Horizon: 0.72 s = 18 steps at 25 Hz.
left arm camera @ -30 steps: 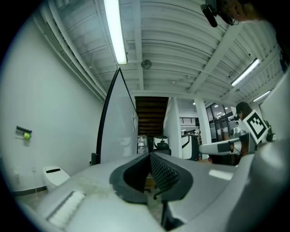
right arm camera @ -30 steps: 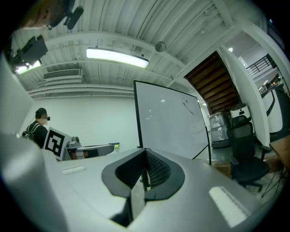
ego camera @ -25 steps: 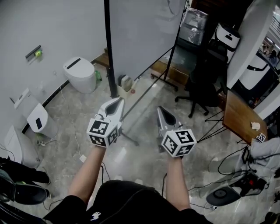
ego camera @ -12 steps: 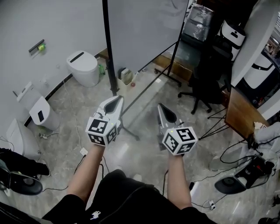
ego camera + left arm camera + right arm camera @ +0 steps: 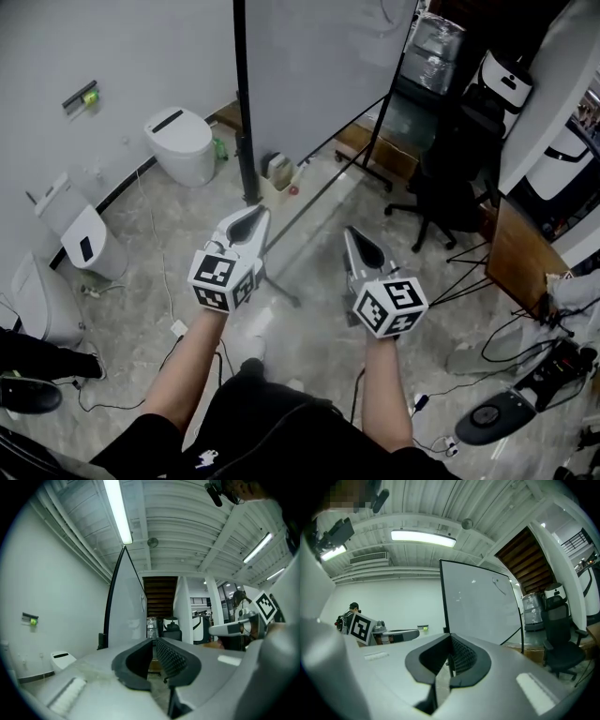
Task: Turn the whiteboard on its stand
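The whiteboard (image 5: 309,66) stands upright on its black wheeled stand (image 5: 244,122) ahead of me, edge-on in the left gripper view (image 5: 126,606) and face-on in the right gripper view (image 5: 480,604). Both grippers are held at waist height, well short of the board and touching nothing. My left gripper (image 5: 255,214) points at the stand's left post; its jaws are opening, a narrow gap shows between the pads (image 5: 172,656), and nothing is in it. My right gripper (image 5: 352,234) points toward the stand's floor bar, shut with nothing held (image 5: 450,641).
A white toilet (image 5: 183,145) sits by the left wall, with a white unit (image 5: 80,244) nearer me. A black office chair (image 5: 450,192) and a wooden table (image 5: 517,258) stand at the right. Cables and a round device (image 5: 506,412) lie on the floor.
The view has shifted slightly, so the board's post now sits a little further right. Both grippers stay at about the same height, still apart from the board.
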Motion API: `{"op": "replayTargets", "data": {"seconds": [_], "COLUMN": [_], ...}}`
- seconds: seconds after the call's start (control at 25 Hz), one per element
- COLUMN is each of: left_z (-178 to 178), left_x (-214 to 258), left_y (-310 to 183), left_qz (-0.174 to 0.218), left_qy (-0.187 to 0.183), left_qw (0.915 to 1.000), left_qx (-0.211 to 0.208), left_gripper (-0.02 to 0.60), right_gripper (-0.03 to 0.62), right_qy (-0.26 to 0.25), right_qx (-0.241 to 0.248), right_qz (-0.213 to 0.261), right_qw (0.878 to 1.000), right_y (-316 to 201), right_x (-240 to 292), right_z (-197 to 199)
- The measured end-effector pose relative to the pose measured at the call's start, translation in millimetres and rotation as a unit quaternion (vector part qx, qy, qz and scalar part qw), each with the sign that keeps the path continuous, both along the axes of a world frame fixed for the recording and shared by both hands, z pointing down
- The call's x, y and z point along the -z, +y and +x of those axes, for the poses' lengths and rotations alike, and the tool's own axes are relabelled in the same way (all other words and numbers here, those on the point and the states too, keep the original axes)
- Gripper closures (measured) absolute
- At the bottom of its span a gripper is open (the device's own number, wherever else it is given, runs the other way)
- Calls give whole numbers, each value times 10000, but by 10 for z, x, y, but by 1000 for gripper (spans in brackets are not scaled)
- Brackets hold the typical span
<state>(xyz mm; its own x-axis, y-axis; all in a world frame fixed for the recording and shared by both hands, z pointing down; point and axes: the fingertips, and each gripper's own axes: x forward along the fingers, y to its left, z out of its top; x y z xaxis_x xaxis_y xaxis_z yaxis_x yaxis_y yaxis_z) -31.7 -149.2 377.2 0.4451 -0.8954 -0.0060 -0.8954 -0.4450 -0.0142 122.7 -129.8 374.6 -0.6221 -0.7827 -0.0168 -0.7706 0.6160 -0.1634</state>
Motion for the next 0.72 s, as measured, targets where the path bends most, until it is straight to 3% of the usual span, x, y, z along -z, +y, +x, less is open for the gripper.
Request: {"op": "replayTargets", "data": {"seconds": [0.72], "left_z": [-1327], "left_x": [-269], "left_y": [-1256], "left_qz": [-183], "left_qy": [-74], "left_qw": [9998], "left_qx": [-19], "left_gripper": [478], "right_gripper": [586], "right_qy": [174], "right_qx": [-252], "right_qz": [43], "right_qw": [9995], "right_y": [-977], "right_x": [62], "right_z": [-1173]}}
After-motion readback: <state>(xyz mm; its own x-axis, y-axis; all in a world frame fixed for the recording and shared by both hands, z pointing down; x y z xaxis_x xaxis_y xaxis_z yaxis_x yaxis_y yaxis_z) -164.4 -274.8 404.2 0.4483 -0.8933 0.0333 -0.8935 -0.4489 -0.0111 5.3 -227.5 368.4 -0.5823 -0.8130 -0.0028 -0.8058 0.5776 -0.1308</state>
